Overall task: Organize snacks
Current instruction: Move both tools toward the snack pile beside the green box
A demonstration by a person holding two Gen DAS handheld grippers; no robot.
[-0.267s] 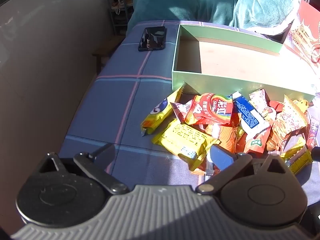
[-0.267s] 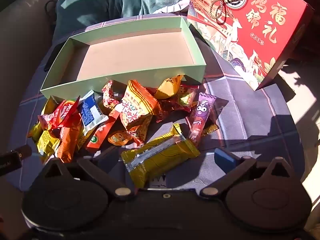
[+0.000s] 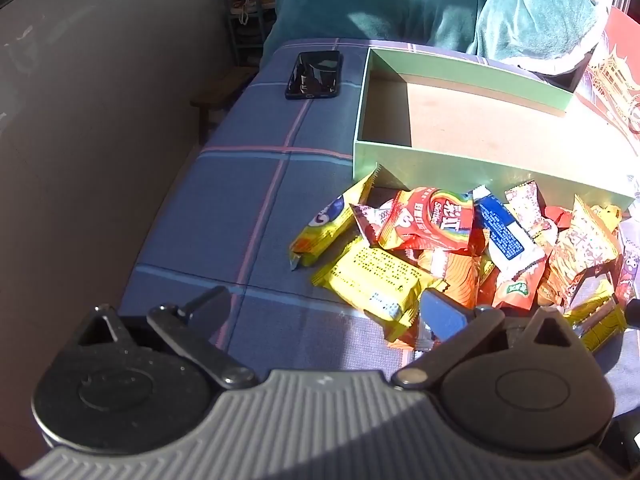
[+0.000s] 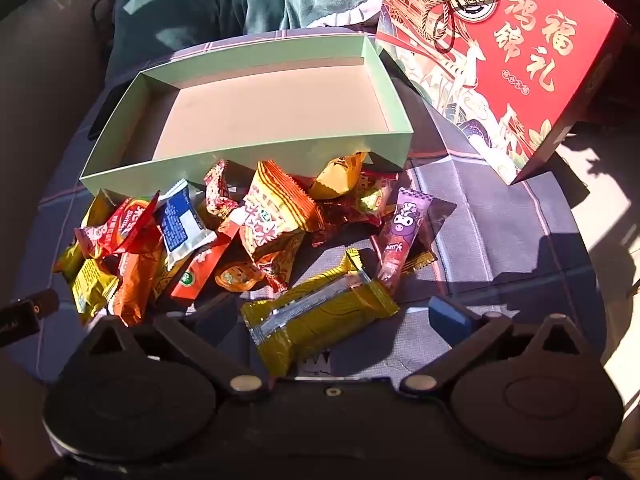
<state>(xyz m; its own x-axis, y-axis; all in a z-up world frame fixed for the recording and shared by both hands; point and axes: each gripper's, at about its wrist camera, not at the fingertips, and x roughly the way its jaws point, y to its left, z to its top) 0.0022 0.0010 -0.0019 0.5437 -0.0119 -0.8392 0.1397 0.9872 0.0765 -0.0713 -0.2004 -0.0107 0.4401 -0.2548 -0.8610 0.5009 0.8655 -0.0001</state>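
A pile of wrapped snacks (image 3: 460, 248) lies on the blue plaid cloth in front of an empty pale green box (image 3: 460, 168); the pile (image 4: 256, 232) and box (image 4: 256, 160) also show in the right wrist view. My left gripper (image 3: 324, 304) is open and empty, low over the cloth at the pile's left near edge, its right finger by a yellow packet (image 3: 372, 276). My right gripper (image 4: 324, 316) is open, its fingers on either side of a long yellow wafer bar (image 4: 320, 312) lying on the cloth.
A black phone (image 3: 314, 75) lies on the cloth left of the box. A red gift box (image 4: 520, 60) stands at the back right. Teal bedding (image 3: 440, 0) lies behind the table. The table edge drops off on the left (image 3: 192, 184).
Both views have shifted only slightly; the left gripper sits a touch closer to the pile. Nothing was taken hold of or moved.
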